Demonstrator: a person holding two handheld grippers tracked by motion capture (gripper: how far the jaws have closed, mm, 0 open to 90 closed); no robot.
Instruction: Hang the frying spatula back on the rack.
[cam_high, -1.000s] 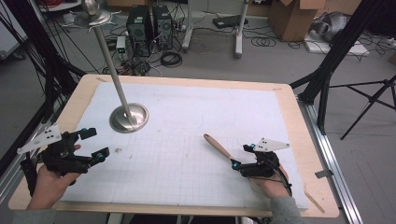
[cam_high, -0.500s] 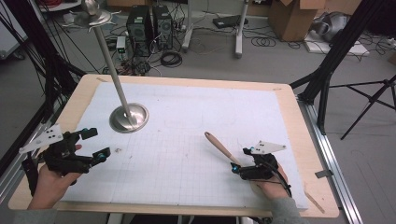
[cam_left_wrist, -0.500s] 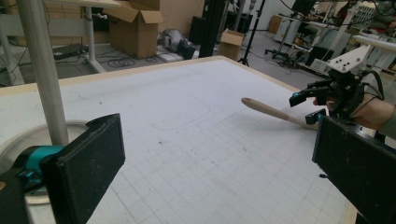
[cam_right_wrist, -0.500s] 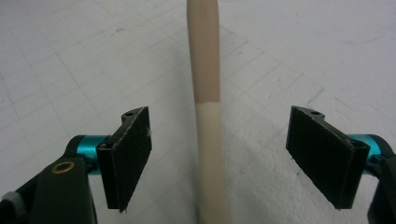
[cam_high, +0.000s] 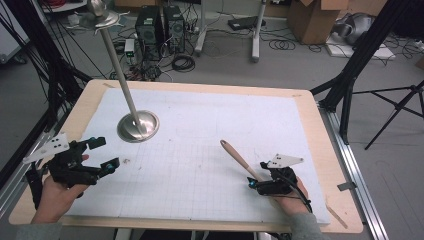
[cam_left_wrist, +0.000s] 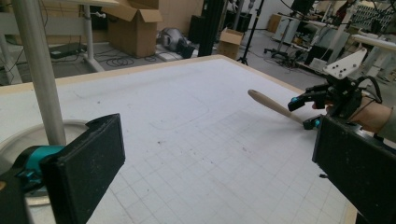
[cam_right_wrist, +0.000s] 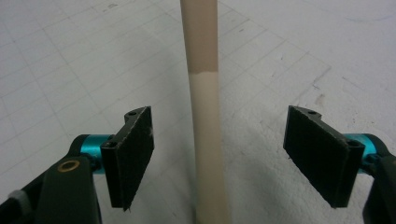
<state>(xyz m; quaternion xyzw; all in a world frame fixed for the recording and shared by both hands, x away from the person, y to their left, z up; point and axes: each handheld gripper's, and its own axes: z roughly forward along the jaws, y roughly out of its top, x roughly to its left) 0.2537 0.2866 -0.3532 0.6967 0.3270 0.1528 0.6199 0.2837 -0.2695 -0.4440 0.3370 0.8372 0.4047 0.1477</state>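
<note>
The wooden handle (cam_right_wrist: 204, 116) of a utensil lies flat on the white gridded mat (cam_high: 210, 150), near its right front part, its rounded end pointing up and away toward the middle of the table (cam_high: 330, 165). What kind of utensil it is I cannot tell, since its working end is hidden under the right hand. In the right gripper view the handle runs straight up between the two black pads (cam_right_wrist: 133, 154), with clear mat on either side. So the right gripper (cam_high: 260, 184) straddles it with jaws wide and nothing clamped; they have just been closing a little, which reads as lining up for a grasp along the shaft.

The left gripper (cam_high: 102, 155) rests low over the mat's left front corner, jaws wide and empty, likely just waiting its turn. Behind it stands a metal stand (cam_high: 138, 125), a round base with a slanted pole, well apart from the handle.
</note>
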